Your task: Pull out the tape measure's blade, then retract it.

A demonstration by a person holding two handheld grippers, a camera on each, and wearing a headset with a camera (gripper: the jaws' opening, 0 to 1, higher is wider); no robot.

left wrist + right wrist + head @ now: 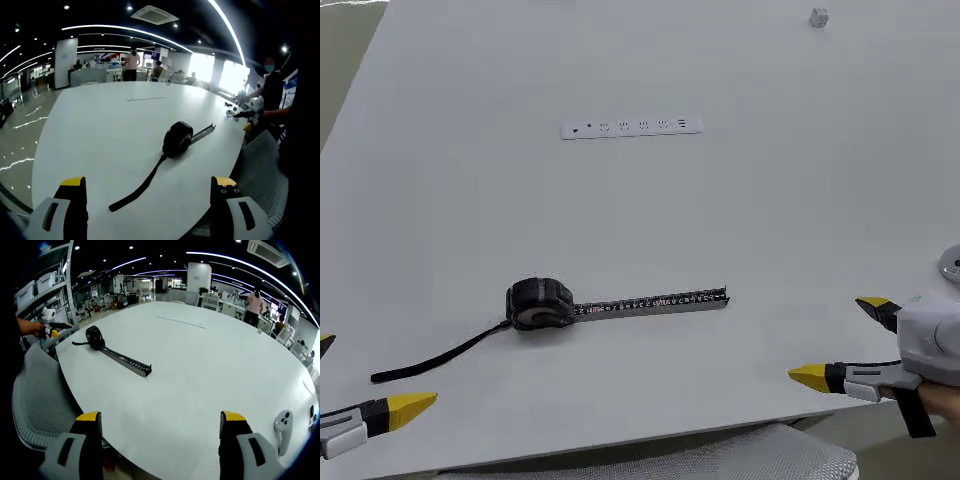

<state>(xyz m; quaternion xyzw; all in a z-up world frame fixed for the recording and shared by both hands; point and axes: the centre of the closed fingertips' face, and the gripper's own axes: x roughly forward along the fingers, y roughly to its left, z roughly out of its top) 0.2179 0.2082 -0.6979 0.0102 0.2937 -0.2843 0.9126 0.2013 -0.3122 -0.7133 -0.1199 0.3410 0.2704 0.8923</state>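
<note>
Centrally, the black tape measure (540,304) lies on its side near the front edge of the white table (620,220), with its blade (655,302) drawn out flat to the right and its wrist strap (440,358) trailing left. An extended blade lying unheld suggests an engaged lock, so retraction is judged not yet done. The left gripper (370,372) and right gripper (838,339) hang at the table's front edge, jaws spread and empty. They flank the tape, well apart from it, presumably so one can steady the case while the other frees the blade.
</note>
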